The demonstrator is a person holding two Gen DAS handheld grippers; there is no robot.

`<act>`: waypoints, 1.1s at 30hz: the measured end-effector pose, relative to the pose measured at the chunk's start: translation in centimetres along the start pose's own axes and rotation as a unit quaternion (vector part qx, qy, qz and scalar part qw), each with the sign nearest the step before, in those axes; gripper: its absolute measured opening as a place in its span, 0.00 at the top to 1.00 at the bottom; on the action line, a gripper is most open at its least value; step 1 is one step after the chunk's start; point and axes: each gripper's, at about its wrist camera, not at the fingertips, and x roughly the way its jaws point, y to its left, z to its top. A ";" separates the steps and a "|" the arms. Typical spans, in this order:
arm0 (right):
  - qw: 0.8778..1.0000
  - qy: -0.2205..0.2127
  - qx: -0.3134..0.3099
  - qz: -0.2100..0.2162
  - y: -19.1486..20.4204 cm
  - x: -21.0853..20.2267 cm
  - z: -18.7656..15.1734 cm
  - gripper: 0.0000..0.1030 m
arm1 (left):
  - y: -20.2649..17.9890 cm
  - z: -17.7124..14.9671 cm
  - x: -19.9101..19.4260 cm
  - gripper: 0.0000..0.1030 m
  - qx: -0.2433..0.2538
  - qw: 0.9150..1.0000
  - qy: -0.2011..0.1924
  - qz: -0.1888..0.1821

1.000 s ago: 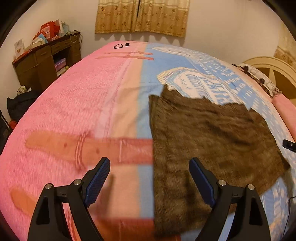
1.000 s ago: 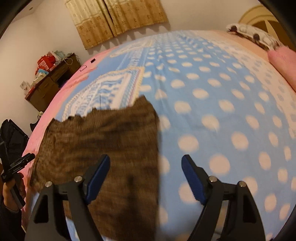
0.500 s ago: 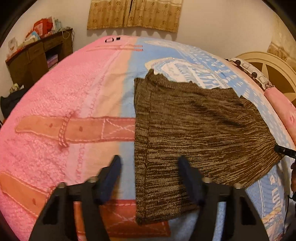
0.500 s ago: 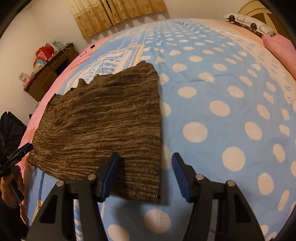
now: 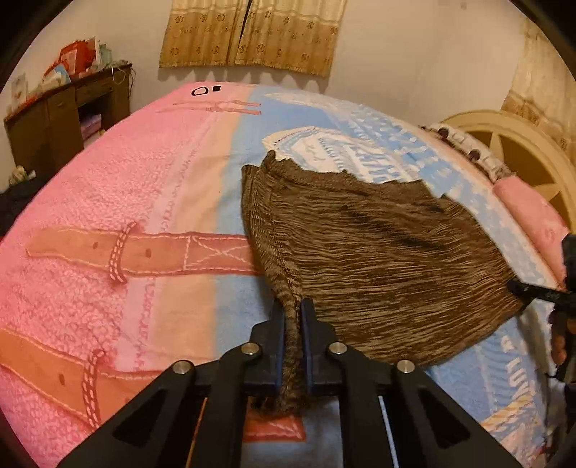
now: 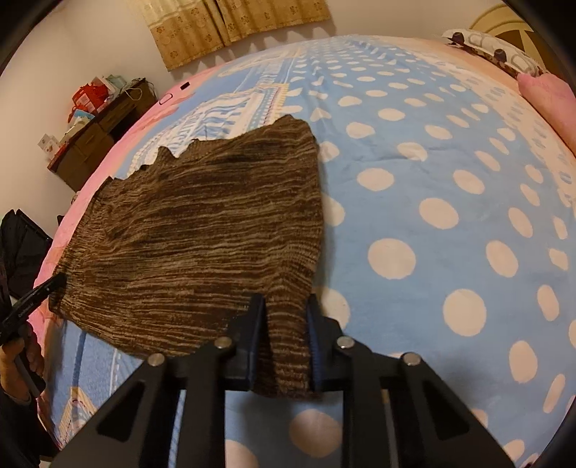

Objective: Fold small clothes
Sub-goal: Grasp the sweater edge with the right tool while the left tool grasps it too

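A brown striped knit garment (image 5: 378, 252) lies spread on the bed; it also shows in the right wrist view (image 6: 201, 234). My left gripper (image 5: 292, 316) is shut on the garment's near left corner, the cloth bunched between its jaws. My right gripper (image 6: 286, 313) is shut on the near right corner, a wider fold of cloth between its jaws. The right gripper's tip shows at the right edge of the left wrist view (image 5: 529, 291), and the left gripper's tip at the left edge of the right wrist view (image 6: 39, 295).
The bed carries a pink and blue blanket (image 5: 118, 201) with white dots on the right (image 6: 450, 201). A dark wooden desk (image 5: 61, 115) with clutter stands at far left. A cream headboard (image 5: 518, 151) and pink pillow (image 5: 532, 212) are at right. Curtains (image 5: 252, 32) hang behind.
Both grippers moved down to the garment's near corners and closed on them. One second ago both were open above the cloth.
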 end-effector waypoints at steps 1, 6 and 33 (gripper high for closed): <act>1.000 -0.001 -0.002 0.003 0.1 -0.2 -0.1 0.81 | 0.1 0.0 -0.2 0.97 -0.007 1.000 -0.003 -0.010; 1.000 -0.012 -0.013 0.003 0.8 -1.1 -0.2 0.83 | 0.7 -0.4 -0.8 0.97 -0.031 0.998 -0.013 -0.053; 1.000 -0.006 -0.006 0.010 1.0 -0.2 -1.1 0.61 | -0.3 -0.4 1.6 0.81 0.014 0.999 0.023 0.031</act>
